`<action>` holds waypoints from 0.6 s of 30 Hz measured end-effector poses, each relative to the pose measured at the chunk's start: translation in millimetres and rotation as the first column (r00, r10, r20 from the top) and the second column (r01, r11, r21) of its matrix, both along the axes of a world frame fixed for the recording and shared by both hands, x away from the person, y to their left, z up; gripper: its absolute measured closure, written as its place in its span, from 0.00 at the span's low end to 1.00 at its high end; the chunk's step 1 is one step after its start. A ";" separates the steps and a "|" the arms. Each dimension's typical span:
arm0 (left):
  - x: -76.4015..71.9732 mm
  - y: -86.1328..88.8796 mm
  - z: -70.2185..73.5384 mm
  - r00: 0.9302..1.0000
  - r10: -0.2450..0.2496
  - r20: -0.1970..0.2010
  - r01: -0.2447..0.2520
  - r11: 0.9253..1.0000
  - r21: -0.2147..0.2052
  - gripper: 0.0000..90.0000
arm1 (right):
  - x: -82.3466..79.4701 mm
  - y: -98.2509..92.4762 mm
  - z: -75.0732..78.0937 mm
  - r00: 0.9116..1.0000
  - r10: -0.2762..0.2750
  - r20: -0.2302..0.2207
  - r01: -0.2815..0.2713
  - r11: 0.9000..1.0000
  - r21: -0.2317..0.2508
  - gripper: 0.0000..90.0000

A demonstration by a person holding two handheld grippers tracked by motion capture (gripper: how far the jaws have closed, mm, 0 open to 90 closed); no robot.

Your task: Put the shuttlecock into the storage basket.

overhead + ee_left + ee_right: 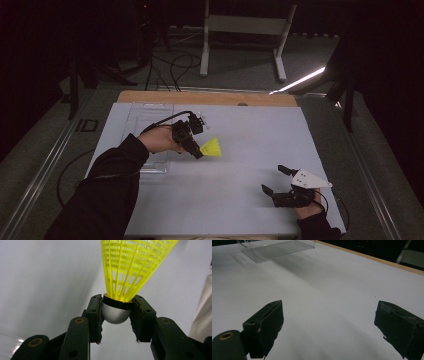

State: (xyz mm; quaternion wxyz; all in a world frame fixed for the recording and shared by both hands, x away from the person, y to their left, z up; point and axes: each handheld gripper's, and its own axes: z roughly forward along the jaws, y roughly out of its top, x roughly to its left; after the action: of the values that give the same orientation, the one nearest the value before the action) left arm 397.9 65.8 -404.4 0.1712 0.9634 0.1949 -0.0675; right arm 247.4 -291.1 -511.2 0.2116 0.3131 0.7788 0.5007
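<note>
A yellow shuttlecock (pixel 211 148) with a white rounded cork is held above the white table, left of its middle. My left gripper (pixel 198 151) is shut on it. In the left gripper view both pads press the shuttlecock's cork (pixel 115 313) at its black band, and the yellow skirt fans upward away from the jaws. My right gripper (pixel 274 179) rests low over the table's near right part, jaws wide apart. In the right gripper view its fingers (pixel 268 322) have only bare white table between them.
A clear plastic tray (pixel 150 116) lies on the table's left side, partly under the left forearm; it also shows as the clear plastic tray (pixel 274 248) far off. A wooden strip (pixel 205 97) edges the table's far side. Cables and a white frame stand on the floor beyond.
</note>
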 end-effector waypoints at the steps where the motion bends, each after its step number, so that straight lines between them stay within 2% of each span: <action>1: 0.2 1.5 1.4 1.000 0.007 0.010 -0.007 1.000 -0.006 0.71 | 0.0 0.0 0.0 1.000 0.000 -0.001 0.000 1.000 -0.001 0.10; 4: 1.3 6.5 5.5 0.999 0.034 0.021 -0.033 0.999 -0.015 0.71 | 0.0 -0.1 0.1 1.000 -0.001 0.001 0.001 1.000 0.002 0.10; 5: 2.1 8.5 6.8 0.999 0.043 0.013 -0.043 0.999 -0.024 0.71 | 0.0 -0.1 0.1 1.000 -0.001 0.001 0.001 1.000 0.002 0.10; 9: 2.4 16.8 11.0 0.997 0.060 0.039 -0.058 0.998 -0.040 0.71 | -0.1 -0.2 0.1 1.000 -0.003 -0.001 0.003 1.000 0.001 0.10; 18: 3.1 33.4 14.4 0.994 0.107 0.030 -0.105 0.993 -0.054 0.71 | -0.5 0.6 0.8 1.000 -0.002 0.000 0.002 1.000 -0.001 0.10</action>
State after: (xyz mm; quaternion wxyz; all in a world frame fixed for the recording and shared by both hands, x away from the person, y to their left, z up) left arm 401.0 99.2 -390.0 0.2029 0.9479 0.2410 -0.0474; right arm 246.9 -290.5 -510.4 0.2124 0.3136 0.7788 0.5001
